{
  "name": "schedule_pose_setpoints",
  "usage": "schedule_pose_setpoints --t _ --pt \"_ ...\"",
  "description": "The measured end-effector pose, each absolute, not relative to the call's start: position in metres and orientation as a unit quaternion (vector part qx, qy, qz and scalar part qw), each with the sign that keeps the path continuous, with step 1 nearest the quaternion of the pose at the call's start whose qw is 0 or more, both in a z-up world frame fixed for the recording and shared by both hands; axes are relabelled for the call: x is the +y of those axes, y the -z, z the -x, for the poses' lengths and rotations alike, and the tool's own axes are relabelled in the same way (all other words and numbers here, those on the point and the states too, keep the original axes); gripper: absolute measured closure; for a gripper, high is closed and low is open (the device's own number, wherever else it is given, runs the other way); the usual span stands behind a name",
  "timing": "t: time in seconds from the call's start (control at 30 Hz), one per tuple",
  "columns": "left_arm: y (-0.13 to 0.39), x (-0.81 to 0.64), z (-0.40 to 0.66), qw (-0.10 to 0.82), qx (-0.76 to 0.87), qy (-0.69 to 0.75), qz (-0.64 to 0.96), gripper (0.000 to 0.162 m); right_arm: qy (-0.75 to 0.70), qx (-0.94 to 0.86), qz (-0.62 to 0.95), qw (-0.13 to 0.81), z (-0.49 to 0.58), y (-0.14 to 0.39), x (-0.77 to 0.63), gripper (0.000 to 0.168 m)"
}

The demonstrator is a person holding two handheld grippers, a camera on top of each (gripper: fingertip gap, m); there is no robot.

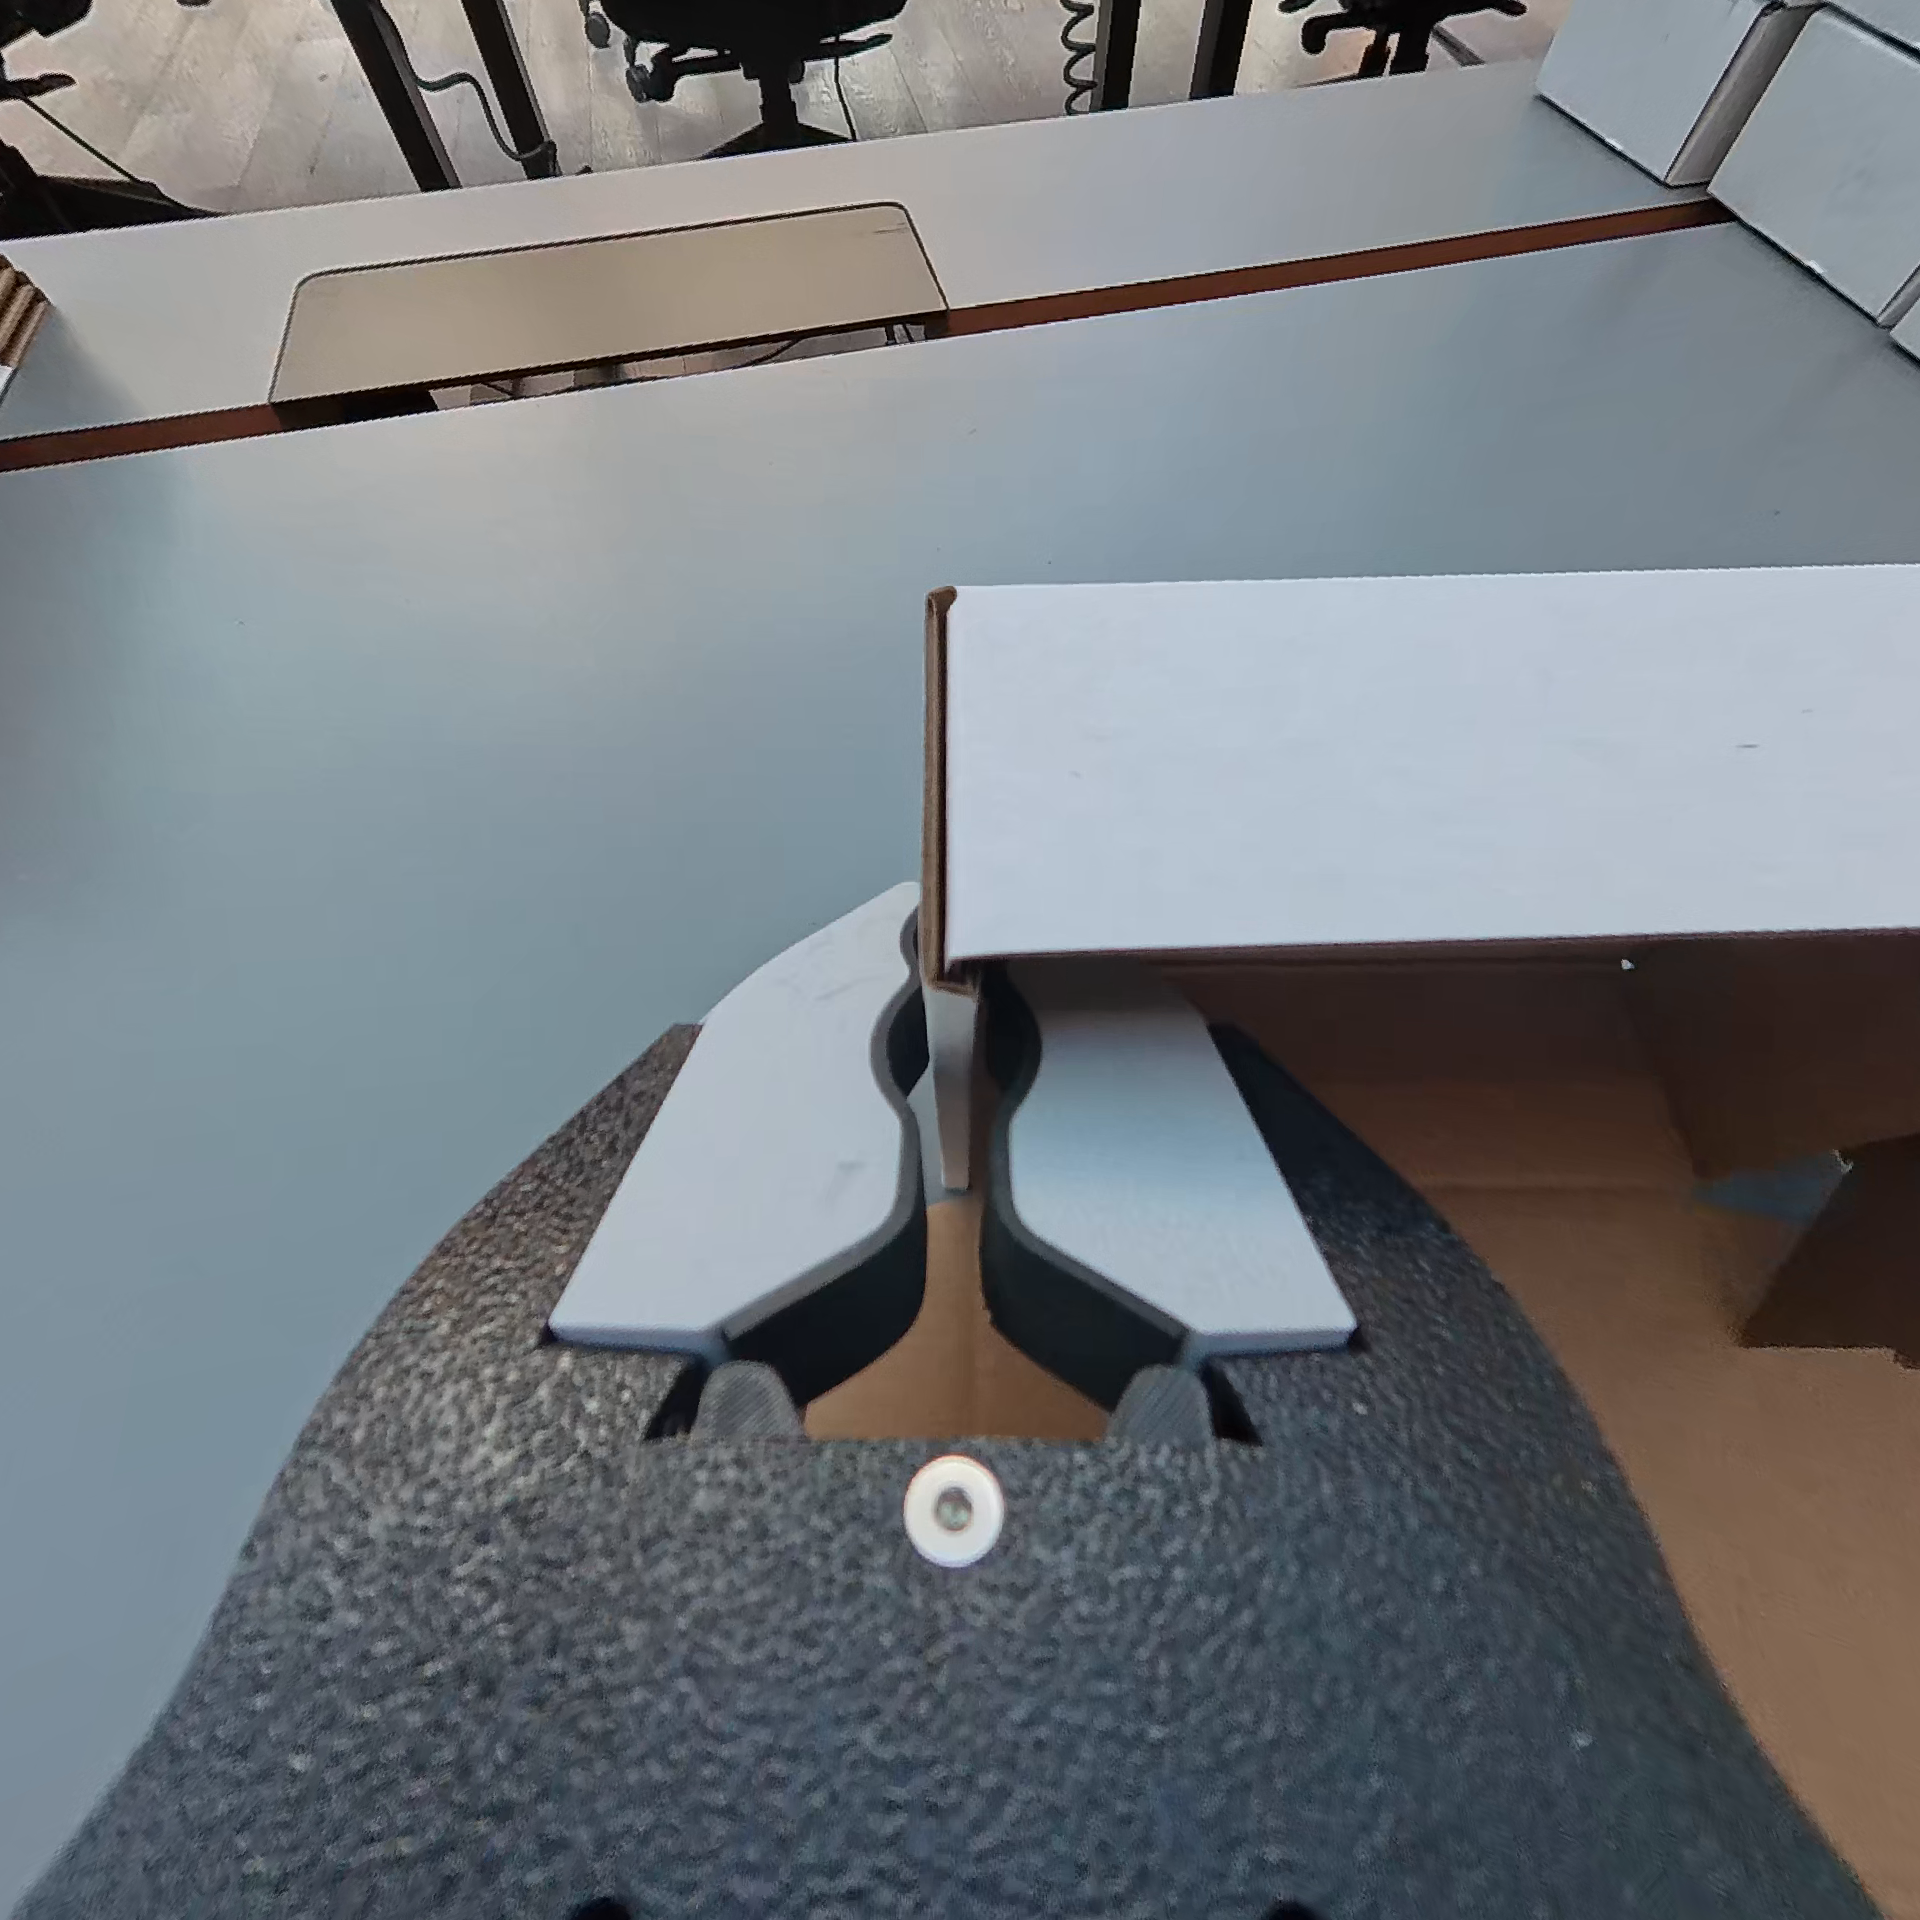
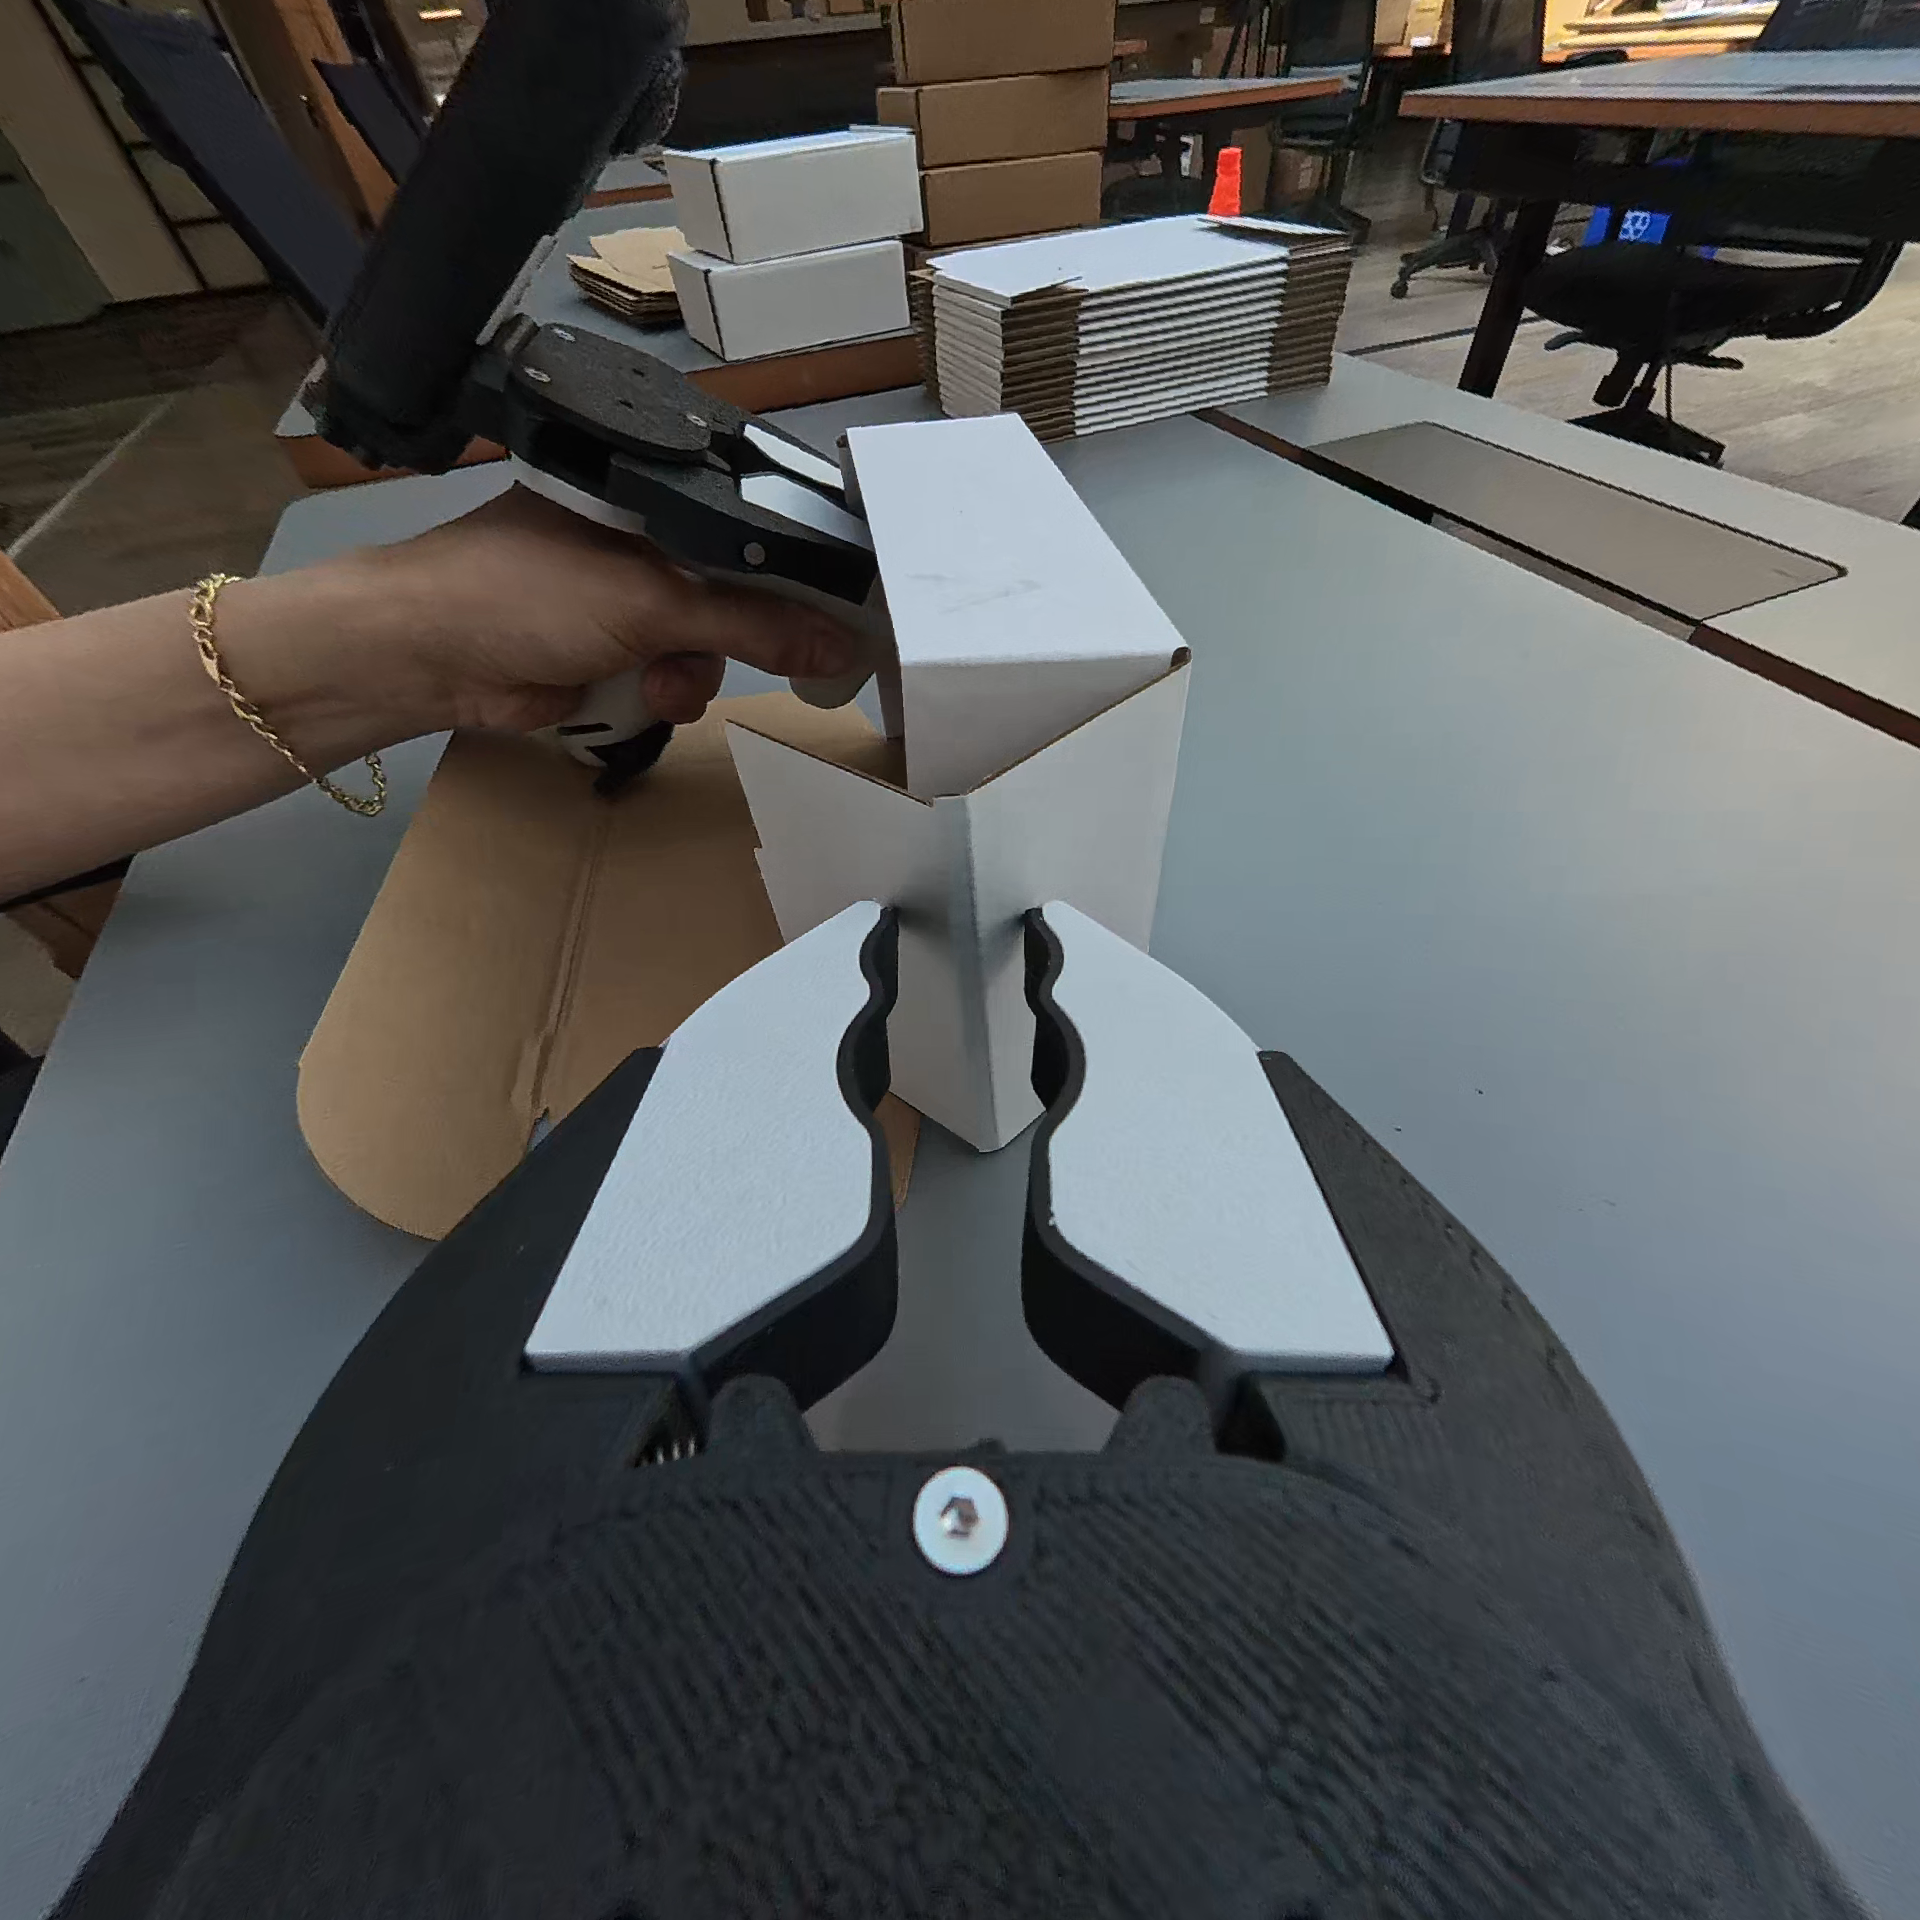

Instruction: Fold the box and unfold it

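Note:
A cardboard box (image 2: 1023,623), white outside and brown inside, stands partly folded on the grey table (image 2: 1507,935). Its brown flap (image 2: 499,987) lies flat toward the left. My right gripper (image 2: 961,925) is shut on the box's near white corner, one finger on each side. My left gripper (image 1: 951,961) is shut on the thin edge of a box wall; the white panel (image 1: 1403,758) rises just beyond it and hides the right fingertip. In the right wrist view the left gripper (image 2: 847,499), held by a hand, grips the box's upper left edge.
A stack of flat box blanks (image 2: 1132,322), folded white boxes (image 2: 790,197) and brown cartons (image 2: 997,114) stand at the table's far side. More white boxes (image 1: 1829,156) sit far right in the left wrist view. A grey inset plate (image 1: 613,291) lies ahead.

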State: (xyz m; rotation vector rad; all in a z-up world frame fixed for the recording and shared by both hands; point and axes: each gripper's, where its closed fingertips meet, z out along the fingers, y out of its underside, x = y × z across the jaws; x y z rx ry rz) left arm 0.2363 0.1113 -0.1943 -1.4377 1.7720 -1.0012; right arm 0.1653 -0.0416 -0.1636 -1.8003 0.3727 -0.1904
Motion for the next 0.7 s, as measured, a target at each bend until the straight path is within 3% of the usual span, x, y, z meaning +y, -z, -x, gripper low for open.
schedule_pose_setpoints --t 0.27,0.4,0.5,0.7 --pt "0.194 0.111 -0.236 0.331 0.666 0.370 0.557 0.157 0.219 0.256 0.753 0.564 -0.176 0.164 -0.020 0.144" --pt "0.195 0.111 -0.235 0.346 0.668 0.357 0.554 0.156 0.308 0.348 0.717 0.519 -0.202 0.165 -0.020 0.136" --pt "0.195 0.111 -0.235 0.349 0.664 0.358 0.557 0.155 0.317 0.381 0.723 0.482 -0.214 0.174 -0.015 0.120" --pt "0.194 0.112 -0.235 0.352 0.655 0.361 0.563 0.155 0.369 0.412 0.705 0.444 -0.225 0.175 -0.023 0.139"
